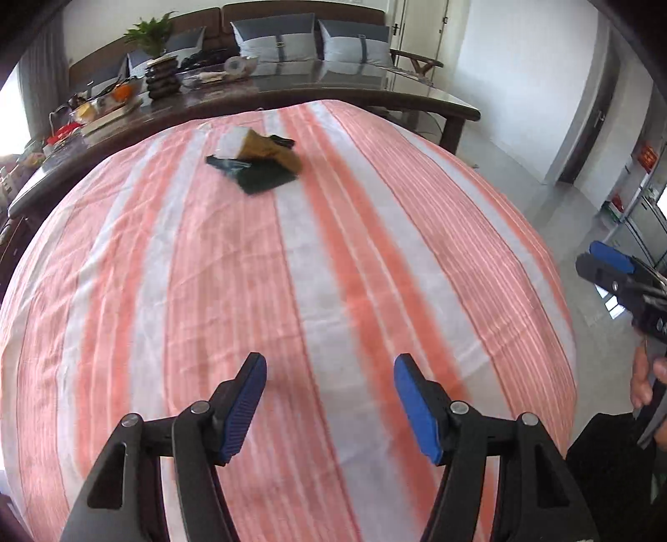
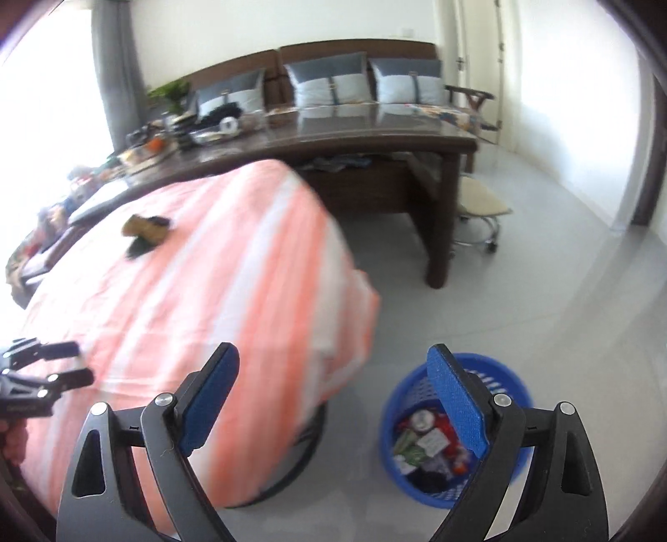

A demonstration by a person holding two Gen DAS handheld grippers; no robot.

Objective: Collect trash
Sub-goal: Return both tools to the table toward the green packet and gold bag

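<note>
A small pile of trash wrappers (image 1: 258,162), brown, dark green and clear, lies at the far side of the table with the pink-and-white striped cloth (image 1: 292,271). It also shows in the right wrist view (image 2: 146,234). My left gripper (image 1: 329,410) is open and empty, low over the near part of the cloth. My right gripper (image 2: 333,400) is open and empty, off the table's right edge above the floor. A blue basket (image 2: 454,433) on the floor holds several pieces of trash. The right gripper also shows at the right edge of the left wrist view (image 1: 617,275).
A long dark wooden table (image 2: 375,137) with a plant, bowls and clutter stands behind the striped table. A sofa with grey cushions (image 1: 312,37) is against the wall. A rolling stool (image 2: 479,208) stands on the grey floor to the right.
</note>
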